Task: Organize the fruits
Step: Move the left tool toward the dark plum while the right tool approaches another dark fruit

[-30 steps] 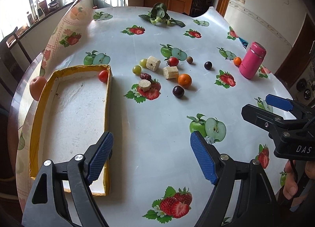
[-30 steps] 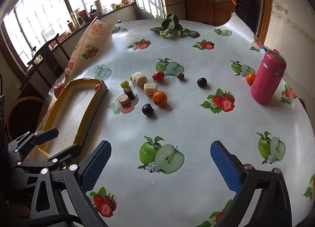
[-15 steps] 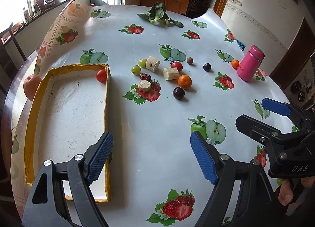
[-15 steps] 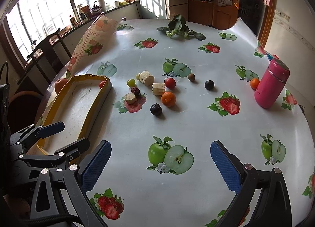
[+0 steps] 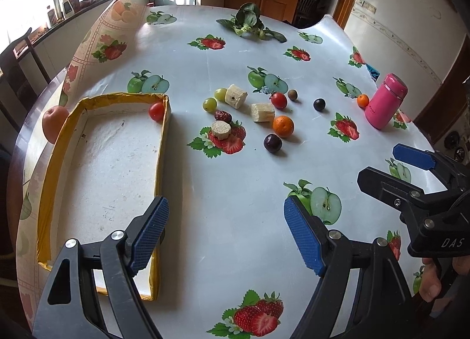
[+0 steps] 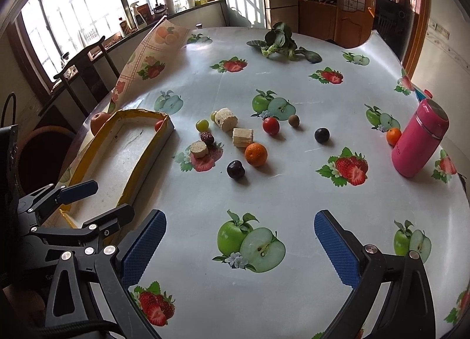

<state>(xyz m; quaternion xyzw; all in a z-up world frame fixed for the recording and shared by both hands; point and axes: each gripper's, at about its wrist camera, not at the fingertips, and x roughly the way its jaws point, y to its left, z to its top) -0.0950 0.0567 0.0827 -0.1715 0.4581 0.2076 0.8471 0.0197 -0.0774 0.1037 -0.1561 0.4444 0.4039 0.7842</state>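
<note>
Your fruits are small, round and glossy, scattered loose on the fruit-print tablecloth (image 5: 235, 192) at about 12 o'clock from both grippers, well beyond the fingertips.

Counting from the left: one peach-coloured apple (image 5: 54, 124) sits on the table just outside the tray's far left wall. One cherry tomato (image 5: 156, 111) lies inside the tray, and a second (image 5: 278, 100) sits out in the cluster. There are two green grapes (image 5: 209, 104), side by side, one dark red date (image 5: 223, 115), and three pale cut chunks (image 5: 236, 96) whose kind you cannot tell from here. Next come one mandarin (image 5: 283, 126), two dark plums (image 5: 272, 143), one small brown round fruit (image 5: 292, 94), and a second smaller orange fruit (image 5: 363, 100) touching or just beside the pink bottle (image 5: 385, 100) at 2 o'clock. A bunch of leafy greens (image 5: 249, 23) lies at the far edge.

The yellow-rimmed tray (image 5: 160, 145) at 10 o'clock holds only that one cherry tomato, in its far right corner.

Your left gripper (image 5: 226, 234) has its jaws spread wide with nothing between them, one finger over the tray's near right wall. Your right gripper (image 6: 239, 246) is likewise wide apart and holds nothing, hanging over a printed green apple
</note>
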